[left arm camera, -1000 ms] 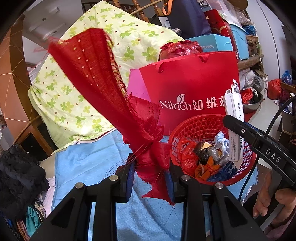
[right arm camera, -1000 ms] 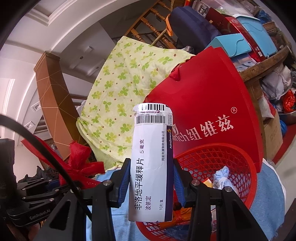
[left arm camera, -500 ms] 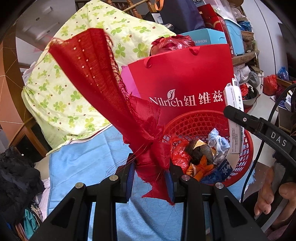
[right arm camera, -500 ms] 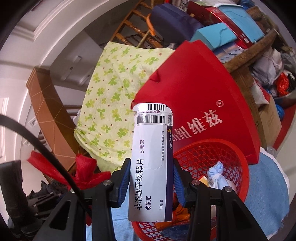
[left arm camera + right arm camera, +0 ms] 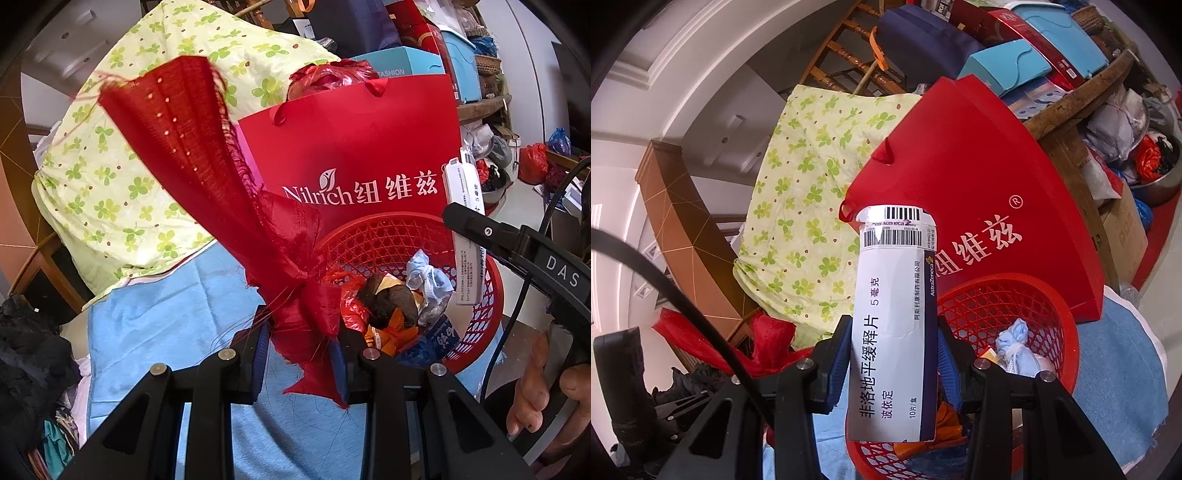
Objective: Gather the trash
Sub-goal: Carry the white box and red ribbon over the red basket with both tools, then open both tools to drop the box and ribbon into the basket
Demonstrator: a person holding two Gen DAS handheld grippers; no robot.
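Note:
My left gripper (image 5: 301,343) is shut on a frayed red cloth strip (image 5: 207,158) that stands up and fans out to the upper left. It hangs just left of a red mesh basket (image 5: 487,291) holding several scraps of trash. My right gripper (image 5: 892,363) is shut on a white medicine box (image 5: 894,317) with a barcode, held upright over the basket's (image 5: 1034,291) near rim. The box also shows in the left wrist view (image 5: 467,236). The red cloth also shows in the right wrist view (image 5: 768,332), at lower left.
A red Nilrich paper bag (image 5: 354,147) stands right behind the basket. A green clover-print cushion (image 5: 110,155) lies behind on the left. A blue cloth (image 5: 159,325) covers the surface. Boxes and clutter (image 5: 1015,55) pile up at the back right.
Both grippers have moved closer to the basket. The basket and bag now sit lower and larger in the left wrist view. Both holds are unchanged.

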